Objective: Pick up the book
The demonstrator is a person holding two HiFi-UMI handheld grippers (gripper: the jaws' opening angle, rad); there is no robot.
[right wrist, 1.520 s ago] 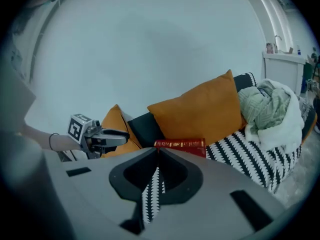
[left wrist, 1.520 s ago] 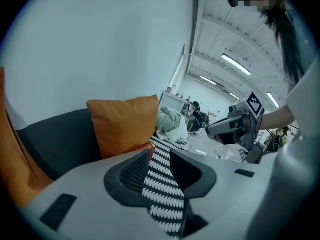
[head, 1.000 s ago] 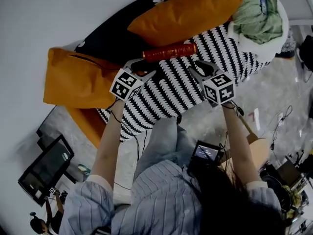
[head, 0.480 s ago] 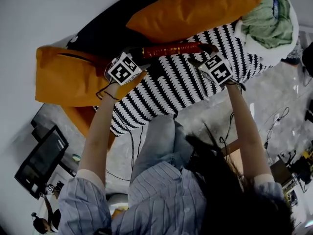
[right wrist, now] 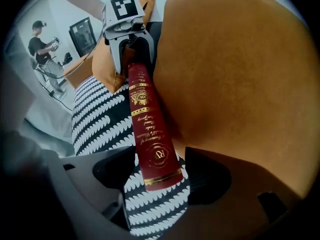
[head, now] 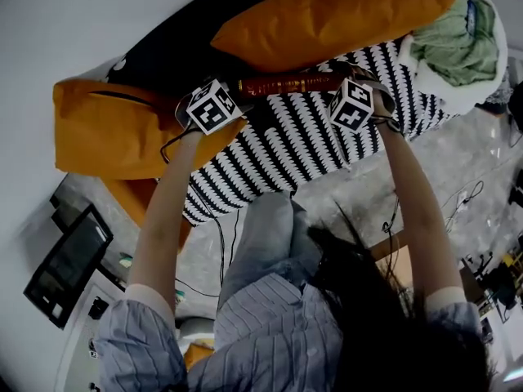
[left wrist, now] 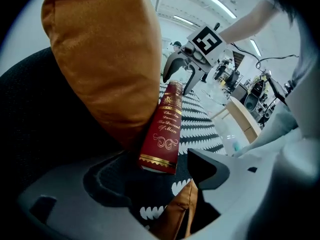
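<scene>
A dark red book (head: 282, 83) with gilt lettering lies on its long edge on a black-and-white patterned cushion (head: 286, 149), leaning against a long orange pillow (head: 327, 19). My left gripper (head: 231, 91) is at the book's left end and my right gripper (head: 347, 73) at its right end. In the left gripper view the book (left wrist: 162, 129) has its near end between the jaws of the left gripper (left wrist: 157, 176), which are opening, pads apart from it. In the right gripper view the book (right wrist: 150, 134) reaches in between the opening jaws of the right gripper (right wrist: 160, 176), untouched.
A second orange pillow (head: 114, 129) lies at the cushion's left end, under the left gripper. A white seat with green cloth (head: 453, 43) stands at the right. A monitor (head: 69, 260) sits on the floor lower left. A person (right wrist: 42, 44) stands in the background.
Both grippers have moved away from the person onto the two ends of the book, and their jaws have spread wider. The book has not moved.
</scene>
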